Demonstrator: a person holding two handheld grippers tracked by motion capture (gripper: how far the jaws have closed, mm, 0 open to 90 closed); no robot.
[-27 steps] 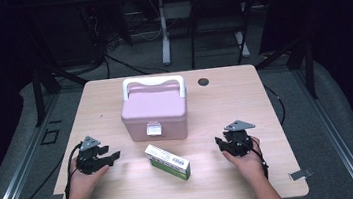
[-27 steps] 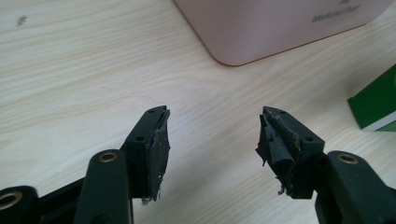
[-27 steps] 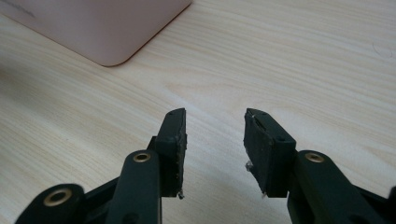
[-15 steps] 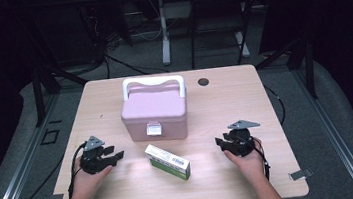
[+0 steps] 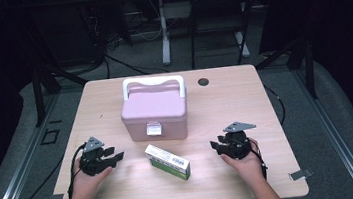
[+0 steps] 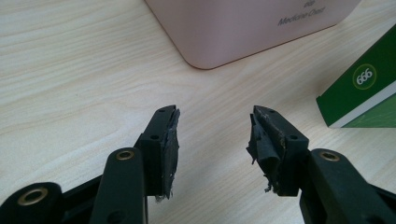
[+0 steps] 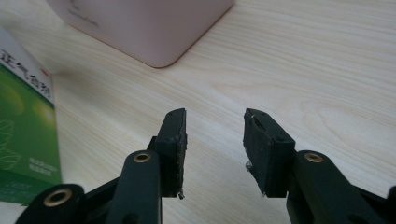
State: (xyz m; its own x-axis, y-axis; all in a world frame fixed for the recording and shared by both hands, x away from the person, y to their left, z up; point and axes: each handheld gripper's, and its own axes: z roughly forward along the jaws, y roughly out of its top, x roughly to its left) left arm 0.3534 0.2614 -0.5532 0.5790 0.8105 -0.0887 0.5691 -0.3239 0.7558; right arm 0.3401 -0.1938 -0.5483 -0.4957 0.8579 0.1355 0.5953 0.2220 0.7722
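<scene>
Pale wood-grain tabletop (image 5: 225, 104), dark room and cable clutter behind it. Left gripper (image 6: 212, 135): jaws apart, nothing between them, bare wood in the gap, worn pads (image 6: 170, 154). Right gripper (image 7: 214, 133): same, jaws spread and empty over bare wood. Both rest low at the near edge of the tabletop, left gripper (image 5: 113, 156) and right gripper (image 5: 218, 145) pointing inward toward each other. Green-and-white medicine box (image 5: 167, 161) lies flat between them, skewed, near but not touching either gripper. In the left gripper view its green end (image 6: 362, 88) sits ahead to the right; in the right gripper view its long face (image 7: 25, 116) runs down the left edge. Pink medicine chest (image 5: 154, 109) stands just behind the box, lid down, white handle (image 5: 153, 81) folded to the far side, white latch (image 5: 154, 129) on the front. Small dark hole (image 5: 203, 82) in the tabletop, right of the chest.
</scene>
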